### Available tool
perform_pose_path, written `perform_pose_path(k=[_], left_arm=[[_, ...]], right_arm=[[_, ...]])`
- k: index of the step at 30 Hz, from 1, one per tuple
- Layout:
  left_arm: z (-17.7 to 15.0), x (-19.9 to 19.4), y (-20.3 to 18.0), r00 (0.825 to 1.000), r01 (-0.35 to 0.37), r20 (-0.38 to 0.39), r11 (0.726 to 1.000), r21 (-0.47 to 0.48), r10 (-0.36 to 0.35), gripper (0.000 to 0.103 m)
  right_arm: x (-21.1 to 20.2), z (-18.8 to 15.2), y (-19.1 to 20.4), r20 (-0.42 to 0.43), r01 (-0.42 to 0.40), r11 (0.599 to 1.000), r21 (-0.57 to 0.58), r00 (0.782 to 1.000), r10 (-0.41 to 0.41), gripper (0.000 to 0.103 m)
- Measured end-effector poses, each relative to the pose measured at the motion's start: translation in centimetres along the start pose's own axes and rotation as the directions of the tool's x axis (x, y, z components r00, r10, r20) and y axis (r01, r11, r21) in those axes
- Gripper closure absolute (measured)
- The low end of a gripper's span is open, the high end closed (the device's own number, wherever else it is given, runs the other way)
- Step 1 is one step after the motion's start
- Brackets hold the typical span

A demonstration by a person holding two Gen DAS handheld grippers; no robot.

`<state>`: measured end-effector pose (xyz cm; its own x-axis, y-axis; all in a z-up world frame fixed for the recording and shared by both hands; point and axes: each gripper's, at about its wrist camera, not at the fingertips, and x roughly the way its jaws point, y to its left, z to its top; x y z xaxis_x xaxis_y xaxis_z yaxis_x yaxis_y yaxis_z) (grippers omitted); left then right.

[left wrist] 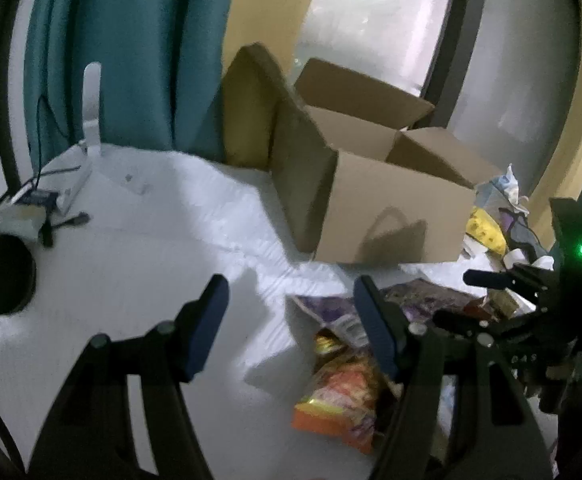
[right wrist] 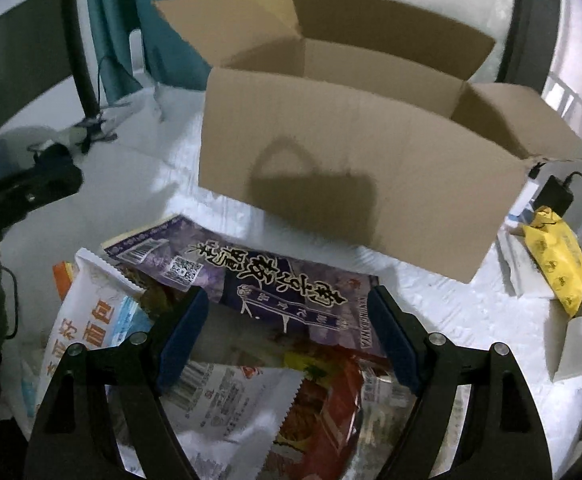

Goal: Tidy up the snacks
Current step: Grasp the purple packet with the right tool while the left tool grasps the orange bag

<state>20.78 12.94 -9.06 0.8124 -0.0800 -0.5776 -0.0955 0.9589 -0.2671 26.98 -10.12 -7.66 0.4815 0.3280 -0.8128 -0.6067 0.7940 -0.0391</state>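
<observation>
An open cardboard box (left wrist: pixel 371 216) (right wrist: pixel 351 184) stands on the white table, flaps up. In front of it lies a pile of snack packets: a purple packet (right wrist: pixel 275 280) (left wrist: pixel 423 296) on top, a white bread packet (right wrist: pixel 91 312) to its left, a red packet (right wrist: pixel 323 400) and an orange packet (left wrist: pixel 343 400). My right gripper (right wrist: pixel 287 294) hovers open just above the purple packet, nothing between its fingers. My left gripper (left wrist: pixel 289 284) is open over bare table at the pile's left edge. The right gripper (left wrist: pixel 471 300) also shows at the far right of the left wrist view.
A yellow packet (right wrist: pixel 555 256) and a black charger (right wrist: pixel 555 192) lie right of the box with a white roll (right wrist: pixel 579 340). At the left are a round black object (left wrist: pixel 5 276), a white device with cables (left wrist: pixel 91 120) and a teal curtain (left wrist: pixel 131 60).
</observation>
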Motion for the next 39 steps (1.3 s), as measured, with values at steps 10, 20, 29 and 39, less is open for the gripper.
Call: perform_pose_path(k=[10, 20, 29, 39], left_arm=[[-1.8, 0.9, 3.0, 0.998, 0.006, -0.062, 0.996, -0.090, -0.011, 0.037], [-2.6, 1.9, 3.4, 0.993, 0.040, -0.105, 0.995, -0.092, -0.050, 0.036], [-3.0, 2.0, 2.0, 0.983, 0.099, -0.151, 0.994, -0.054, -0.106, 0.036], [-3.7, 3.4, -1.1, 0.957, 0.149, -0.262, 0.986, 0.068, -0.127, 0.037]], right_arm=[[2.1, 0.7, 2.8, -0.124, -0.008, 0.992, -0.125, 0.992, -0.008, 0.019], [4.7, 2.2, 3.7, -0.180, 0.003, 0.984, -0.176, 0.983, -0.035, 0.019], [5.3, 2.7, 3.8, -0.142, -0.022, 0.981, -0.192, 0.990, -0.005, 0.076], [-1.4, 1.8, 1.7, 0.026, -0.078, 0.994, -0.077, 0.996, 0.080, 0.090]])
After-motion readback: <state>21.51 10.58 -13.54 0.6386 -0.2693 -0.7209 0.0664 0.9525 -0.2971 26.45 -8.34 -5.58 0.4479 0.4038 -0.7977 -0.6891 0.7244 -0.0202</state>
